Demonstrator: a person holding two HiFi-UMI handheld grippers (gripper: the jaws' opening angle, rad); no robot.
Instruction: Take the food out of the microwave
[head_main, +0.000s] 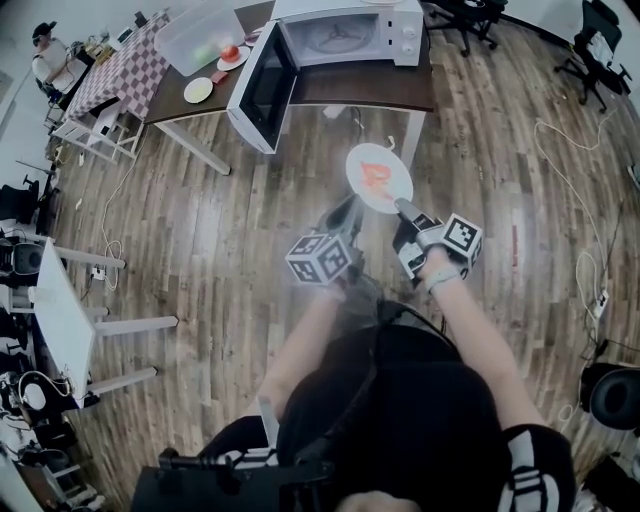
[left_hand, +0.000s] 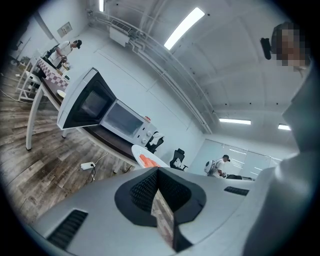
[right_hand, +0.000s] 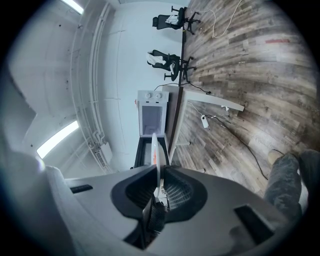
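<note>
The plate (head_main: 380, 178) with orange food (head_main: 374, 176) is held clear of the microwave (head_main: 350, 35), over the wooden floor (head_main: 230, 260) in front of the dark table (head_main: 365, 88). Its near rim is pinched by the right gripper (head_main: 402, 207), jaws narrowly apart on it. The left gripper (head_main: 347, 208) is seen just beside the plate, jaws closed together and empty; the microwave door (head_main: 262, 88) is swung open.

**Plate out over the floor, microwave behind**

The plate (head_main: 393, 165), with the food (head_main: 374, 177) on it, sits edge-in between the jaws of my right gripper (head_main: 400, 207), over the floor (head_main: 230, 260) and before the microwave (head_main: 345, 35). My left gripper (head_main: 345, 212) is just left of the plate. The microwave stands on the tabletop (head_main: 360, 88), its door (head_main: 262, 88) swung out left. Left of it on the tabletop lie a tub (head_main: 200, 38) and two dishes (head_main: 198, 90). Chairs (head_main: 465, 20) stand behind, right.
</note>
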